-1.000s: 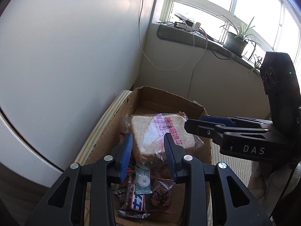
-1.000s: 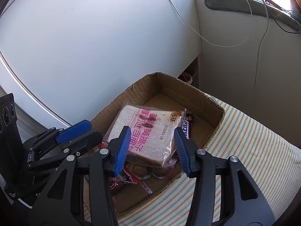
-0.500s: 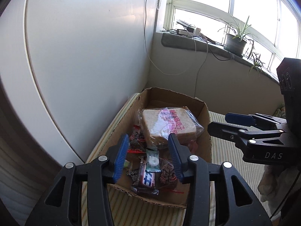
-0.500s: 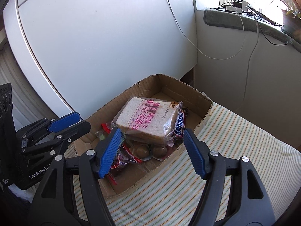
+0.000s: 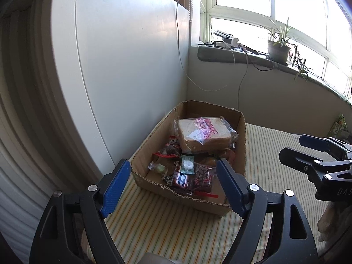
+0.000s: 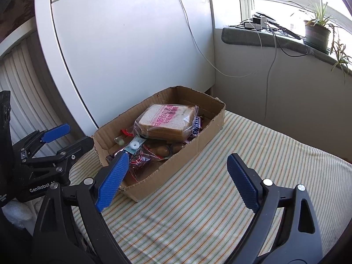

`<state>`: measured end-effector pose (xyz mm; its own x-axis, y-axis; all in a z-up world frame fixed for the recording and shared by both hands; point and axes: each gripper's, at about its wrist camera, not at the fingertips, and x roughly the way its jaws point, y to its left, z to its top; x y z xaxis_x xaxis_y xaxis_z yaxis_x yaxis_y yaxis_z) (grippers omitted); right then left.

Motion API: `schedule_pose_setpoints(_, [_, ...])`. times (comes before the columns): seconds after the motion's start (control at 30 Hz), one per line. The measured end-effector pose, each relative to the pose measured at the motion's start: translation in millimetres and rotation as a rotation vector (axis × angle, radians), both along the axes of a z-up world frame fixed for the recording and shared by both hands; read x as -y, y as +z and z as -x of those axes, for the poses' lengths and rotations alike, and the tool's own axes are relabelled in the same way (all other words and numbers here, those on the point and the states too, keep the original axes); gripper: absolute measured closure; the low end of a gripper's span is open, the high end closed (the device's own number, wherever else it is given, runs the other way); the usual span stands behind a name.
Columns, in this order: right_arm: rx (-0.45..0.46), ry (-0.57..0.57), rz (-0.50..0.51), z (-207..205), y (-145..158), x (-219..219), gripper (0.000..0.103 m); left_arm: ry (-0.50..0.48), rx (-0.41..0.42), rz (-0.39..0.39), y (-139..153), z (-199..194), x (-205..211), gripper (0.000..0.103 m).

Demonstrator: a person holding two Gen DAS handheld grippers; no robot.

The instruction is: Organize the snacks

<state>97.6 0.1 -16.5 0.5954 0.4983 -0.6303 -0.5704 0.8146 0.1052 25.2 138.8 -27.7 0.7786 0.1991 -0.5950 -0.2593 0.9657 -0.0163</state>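
From the left wrist, the left gripper [image 5: 173, 184] has just been opening; its fingers stand wide apart with nothing between them. The cardboard box [image 5: 242, 132] sits on the striped cloth [image 5: 176, 224] by the white wall. Inside, the bag of bread [image 5: 204, 132] lies on top of the small snacks [image 5: 187, 171].

From the right wrist, the right gripper [image 6: 178, 178] has just been opening too and holds nothing. No snacks lie loose on the cloth here. The tidying looks nearly done, or done.
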Motion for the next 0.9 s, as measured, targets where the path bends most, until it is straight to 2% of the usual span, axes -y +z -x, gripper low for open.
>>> schedule_pose_setpoints(0.27, [0.024, -0.07, -0.014, 14.0, -2.2, 24.6, 0.01, 0.0, 0.003, -0.011, 1.4, 14.2, 10.5, 0.022])
schedule_pose_setpoints(0.47, [0.045, -0.065, 0.017, 18.9, -0.8, 24.2, 0.01, 0.001, 0.014, -0.014, 5.0, 18.8, 13.0, 0.022])
schedule_pose_setpoints(0.9, [0.039, -0.057, 0.014, 22.1, 0.7, 24.9, 0.01, 0.0, 0.022, -0.021, 7.4, 21.8, 16.3, 0.022])
